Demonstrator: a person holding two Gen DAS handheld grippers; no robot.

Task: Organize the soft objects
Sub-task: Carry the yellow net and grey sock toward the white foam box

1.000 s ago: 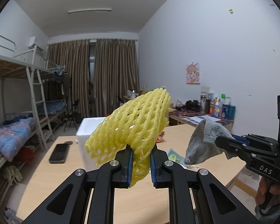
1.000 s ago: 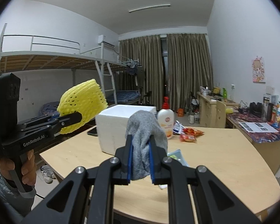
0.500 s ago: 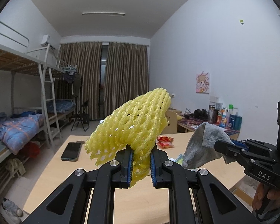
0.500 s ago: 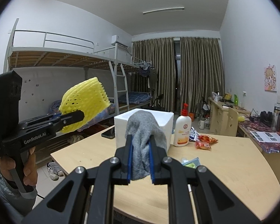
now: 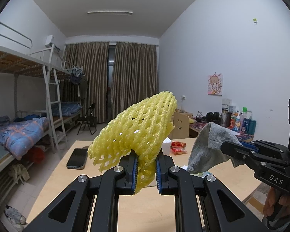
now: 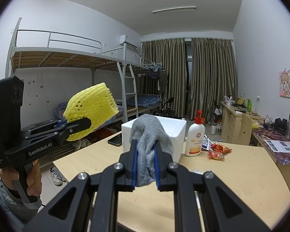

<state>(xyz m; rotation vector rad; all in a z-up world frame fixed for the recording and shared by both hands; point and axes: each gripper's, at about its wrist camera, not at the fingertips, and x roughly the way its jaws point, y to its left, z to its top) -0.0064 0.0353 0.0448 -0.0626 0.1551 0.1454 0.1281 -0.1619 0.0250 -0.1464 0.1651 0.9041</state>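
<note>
My left gripper (image 5: 146, 171) is shut on a yellow foam net (image 5: 137, 129) and holds it high above the wooden table (image 5: 145, 208). The net and the left gripper also show in the right wrist view (image 6: 89, 107), at the left. My right gripper (image 6: 145, 164) is shut on a grey sock (image 6: 150, 135), held above the table. In the left wrist view the sock (image 5: 210, 145) hangs from the right gripper (image 5: 234, 150) at the right. A white foam box (image 6: 176, 133) stands on the table behind the sock.
A lotion pump bottle (image 6: 195, 137) and a red snack packet (image 6: 218, 150) lie right of the box. A black phone (image 5: 77, 158) lies on the table's left side. Bunk beds (image 6: 67, 61) stand left, desks (image 6: 241, 116) right.
Both grippers have risen and tilted up with their loads still held. The table and the white box have dropped lower in both views.
</note>
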